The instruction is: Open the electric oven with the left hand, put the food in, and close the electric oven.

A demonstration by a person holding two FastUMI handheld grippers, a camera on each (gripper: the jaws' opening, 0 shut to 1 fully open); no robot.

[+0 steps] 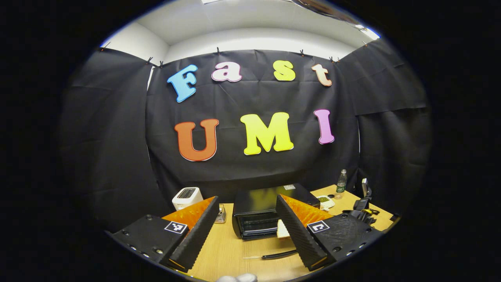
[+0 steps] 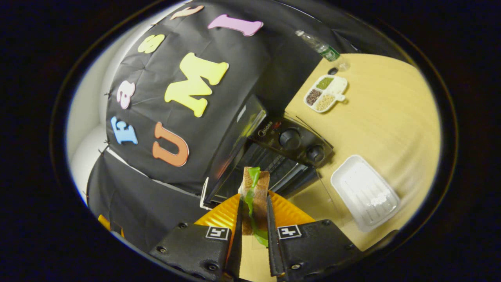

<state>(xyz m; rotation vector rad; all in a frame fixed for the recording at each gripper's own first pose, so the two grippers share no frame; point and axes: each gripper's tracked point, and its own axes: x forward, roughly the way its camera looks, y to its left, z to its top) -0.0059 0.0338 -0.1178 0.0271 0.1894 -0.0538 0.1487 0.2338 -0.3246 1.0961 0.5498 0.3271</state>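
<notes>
Oven (image 2: 270,156) stands on the wooden table (image 2: 391,117), door apparently down, with the dark cavity and rack facing your right gripper (image 2: 253,219). That gripper's fingers are clamped on the sandwich (image 2: 254,192), bread and green lettuce showing between them, just in front of the opening. Your left gripper (image 1: 246,223) hangs back with fingers spread wide and empty, the oven (image 1: 266,211) beyond it. Judged step: loading the food. Bring the sandwich in level, clear of the door edge, and set it on the rack before you let go. The white tray (image 2: 366,192) lies empty beside the oven.
</notes>
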